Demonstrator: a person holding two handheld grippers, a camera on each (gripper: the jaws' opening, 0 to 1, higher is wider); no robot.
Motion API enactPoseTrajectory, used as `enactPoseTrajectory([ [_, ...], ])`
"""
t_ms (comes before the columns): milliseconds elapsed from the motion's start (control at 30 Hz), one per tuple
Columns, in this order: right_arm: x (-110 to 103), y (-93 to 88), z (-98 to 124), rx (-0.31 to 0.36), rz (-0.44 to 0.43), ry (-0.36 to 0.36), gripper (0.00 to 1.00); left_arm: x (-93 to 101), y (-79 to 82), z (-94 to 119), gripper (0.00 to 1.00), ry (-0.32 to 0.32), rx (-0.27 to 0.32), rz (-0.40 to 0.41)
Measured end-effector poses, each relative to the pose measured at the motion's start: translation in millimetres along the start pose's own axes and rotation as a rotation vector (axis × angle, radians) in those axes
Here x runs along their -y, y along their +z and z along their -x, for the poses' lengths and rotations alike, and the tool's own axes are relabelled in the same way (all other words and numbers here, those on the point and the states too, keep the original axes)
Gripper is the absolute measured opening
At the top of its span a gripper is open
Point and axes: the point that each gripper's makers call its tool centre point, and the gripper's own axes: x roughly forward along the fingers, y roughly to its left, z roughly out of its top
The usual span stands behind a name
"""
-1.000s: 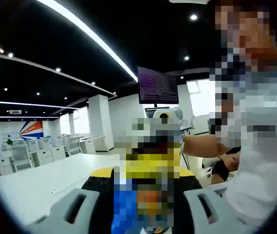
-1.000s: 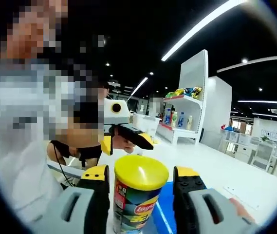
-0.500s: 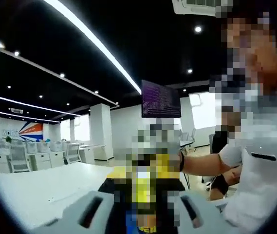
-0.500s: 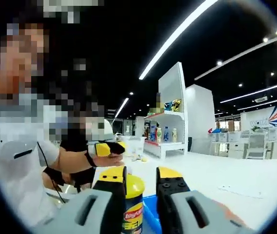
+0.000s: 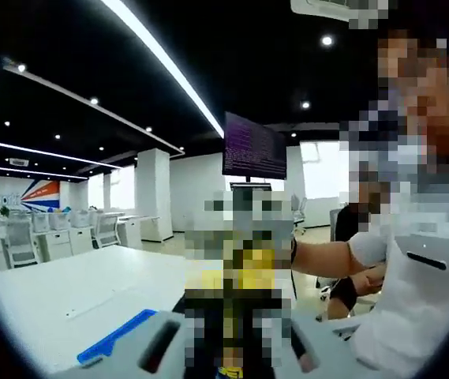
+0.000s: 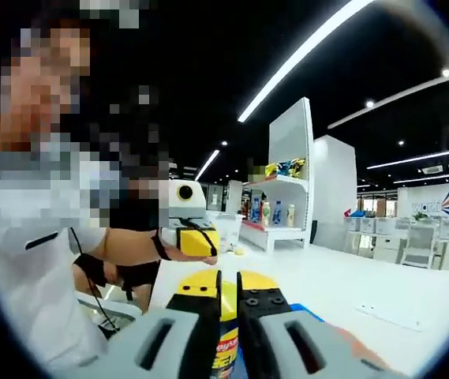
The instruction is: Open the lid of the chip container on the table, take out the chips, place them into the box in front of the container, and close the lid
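Office hall stretched out behind everything, dark ceiling crossed by long light strips, and the white surface [image 6: 350, 292] ran wide below. Much was hidden: in the left gripper view a mosaic patch covered the middle, so the left tongs [image 5: 228, 359] showed just grey jaw bases at the bottom edge, and I could not tell whether they were spread or pressed together. A blue flat piece [image 5: 117, 341] lay on the surface beside them, cut off low, too little of it visible to name. A dark monitor [image 5: 255, 148] hung in the background.

Over in the right gripper view, the right tongs [image 6: 228, 304] had their 2 yellow-tipped jaws drawn almost together, a thin slit between them. The chip container [image 6: 226, 335] stood upright behind them, its long axis vertical, yellow lid on top, mostly masked by the jaws; whether the jaws pinched it could not be made out. A blue edge [image 6: 307, 313] peeked out just to the right of the jaws. The other gripper [image 6: 188, 237] sat beyond, held in the person's hand, with a white shelf unit [image 6: 283, 205] of goods behind.
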Motion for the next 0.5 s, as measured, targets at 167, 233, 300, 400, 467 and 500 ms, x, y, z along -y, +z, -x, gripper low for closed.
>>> enactPoseTrajectory([
  [167,-4.1,-5.9,-3.8,-0.03,0.003,0.018,0.02,4.6,-8.8,-5.1,0.02,-0.006,-0.062,0.013],
  [233,-4.2,-9.0,-5.8,-0.042,0.005,0.021,0.02,5.4,-11.6,-6.1,0.02,-0.006,-0.082,0.009],
  [300,-4.1,-11.2,-7.5,-0.049,0.006,0.02,0.02,6.1,-13.1,-5.9,0.02,-0.006,-0.089,0.01],
  [400,-6.4,-14.7,-9.6,-0.064,0.005,0.03,0.02,6.1,-14.0,-5.0,0.02,-0.009,-0.094,0.016],
  [467,-7.9,-16.8,-11.4,-0.078,0.007,0.037,0.02,5.6,-14.4,-4.6,0.02,-0.006,-0.098,0.015],
  [500,-8.5,-17.2,-11.8,-0.081,0.008,0.04,0.02,5.1,-14.8,-5.0,0.02,-0.002,-0.103,0.012],
])
